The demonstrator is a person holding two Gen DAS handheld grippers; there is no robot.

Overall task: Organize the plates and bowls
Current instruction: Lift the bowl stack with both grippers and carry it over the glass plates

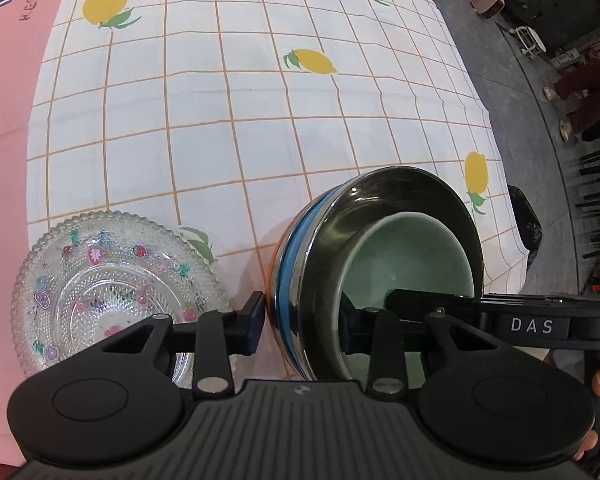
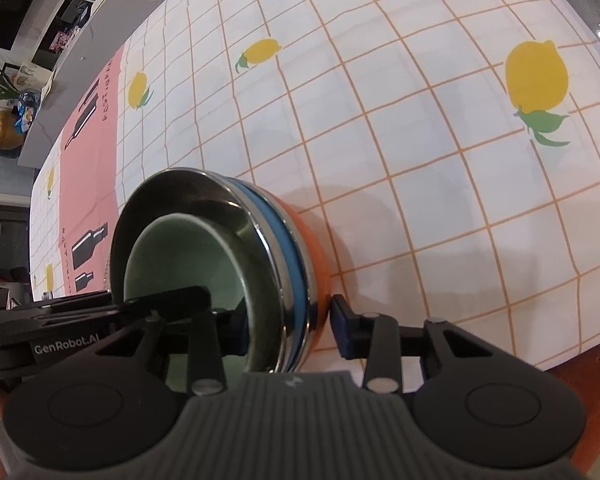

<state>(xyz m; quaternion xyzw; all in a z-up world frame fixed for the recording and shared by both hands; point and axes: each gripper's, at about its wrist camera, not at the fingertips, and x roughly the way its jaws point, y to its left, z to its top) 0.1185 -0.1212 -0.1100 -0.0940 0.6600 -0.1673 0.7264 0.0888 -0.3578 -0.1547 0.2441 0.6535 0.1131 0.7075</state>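
Note:
A nested stack of bowls stands on the lemon-print tablecloth: an orange bowl (image 2: 312,240) outermost, a blue one (image 2: 290,248), a steel one (image 1: 404,200) and a pale green bowl (image 1: 412,256) innermost. My left gripper (image 1: 300,322) straddles the stack's rim, one finger outside and one inside, with the jaws closed on the wall. My right gripper (image 2: 288,330) grips the opposite rim the same way. A clear patterned glass plate (image 1: 112,288) lies flat to the left of the stack.
The tablecloth (image 1: 220,120) stretches wide beyond the stack, with a pink printed strip (image 1: 8,100) on its left. The table edge drops to a grey floor (image 1: 500,100) on the right, with furniture and a person's feet farther off.

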